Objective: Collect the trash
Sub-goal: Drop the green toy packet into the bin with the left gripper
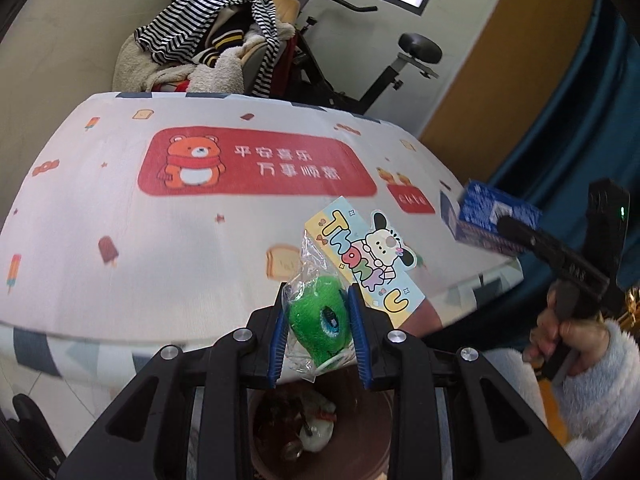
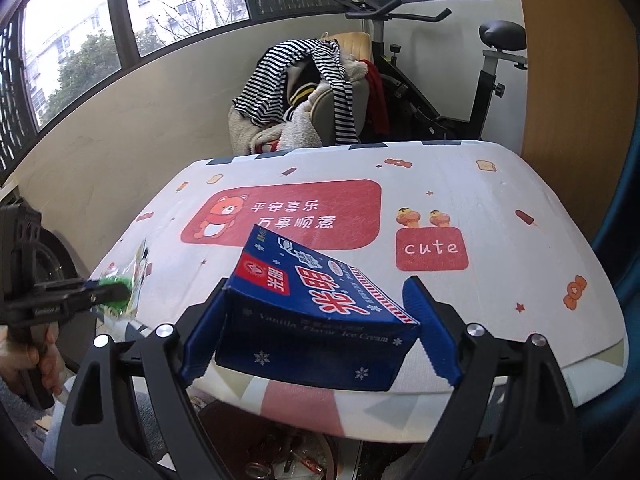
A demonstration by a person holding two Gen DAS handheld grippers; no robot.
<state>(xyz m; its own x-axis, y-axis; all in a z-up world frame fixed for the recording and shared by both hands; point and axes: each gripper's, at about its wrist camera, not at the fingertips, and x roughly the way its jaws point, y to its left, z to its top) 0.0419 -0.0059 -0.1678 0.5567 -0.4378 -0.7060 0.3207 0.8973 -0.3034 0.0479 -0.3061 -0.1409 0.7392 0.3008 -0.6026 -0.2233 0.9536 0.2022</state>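
Note:
My left gripper (image 1: 318,312) is shut on a clear plastic packet with a green toy (image 1: 318,322) and a "Thank U" card (image 1: 366,260), held above a brown trash bin (image 1: 360,412) that holds some trash. My right gripper (image 2: 318,320) is shut on a blue ice cream box (image 2: 316,316), held over the table's near edge; the bin (image 2: 280,456) shows below it. The right gripper and box (image 1: 496,216) show at the right of the left wrist view. The left gripper with the green packet (image 2: 116,286) shows at the left of the right wrist view.
A table with a white cartoon-print cloth (image 1: 160,240) fills the middle of both views. Behind it stand a chair piled with striped clothes (image 1: 216,40) and an exercise bike (image 2: 460,92). A blue curtain (image 1: 580,120) hangs at the right.

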